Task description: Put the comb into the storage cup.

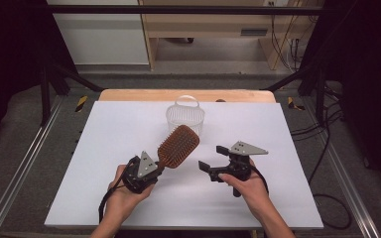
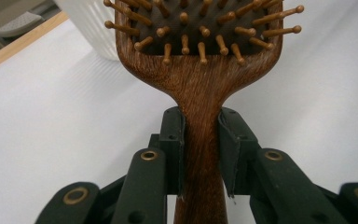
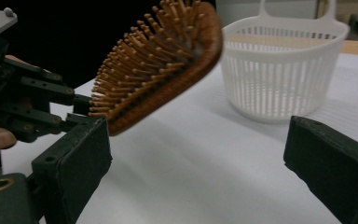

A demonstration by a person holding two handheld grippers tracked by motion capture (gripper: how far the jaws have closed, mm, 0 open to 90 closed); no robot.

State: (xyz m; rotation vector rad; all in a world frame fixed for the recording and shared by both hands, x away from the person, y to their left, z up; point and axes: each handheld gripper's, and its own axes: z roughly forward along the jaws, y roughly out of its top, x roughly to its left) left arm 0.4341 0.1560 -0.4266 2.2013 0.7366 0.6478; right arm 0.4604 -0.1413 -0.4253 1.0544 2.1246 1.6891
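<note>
A brown wooden paddle hairbrush [image 1: 178, 145] is held off the white table, its head tilted up toward the far right. My left gripper [image 1: 158, 166] is shut on its handle; in the left gripper view both pads press the handle of the brush [image 2: 200, 79] just below the head. My right gripper [image 1: 211, 157] stands open to the right of the brush, jaws pointing left, nothing between them. In the right gripper view the bristled head [image 3: 168, 56] hangs ahead of the wide-apart jaws of my right gripper [image 3: 196, 163], with my left gripper [image 3: 32, 107] at the left.
A white slotted plastic basket [image 1: 185, 116] with a loop handle stands just behind the brush head, also in the right gripper view [image 3: 284, 70]. The white board [image 1: 119, 124] covers a wooden table. Metal rails run along both sides.
</note>
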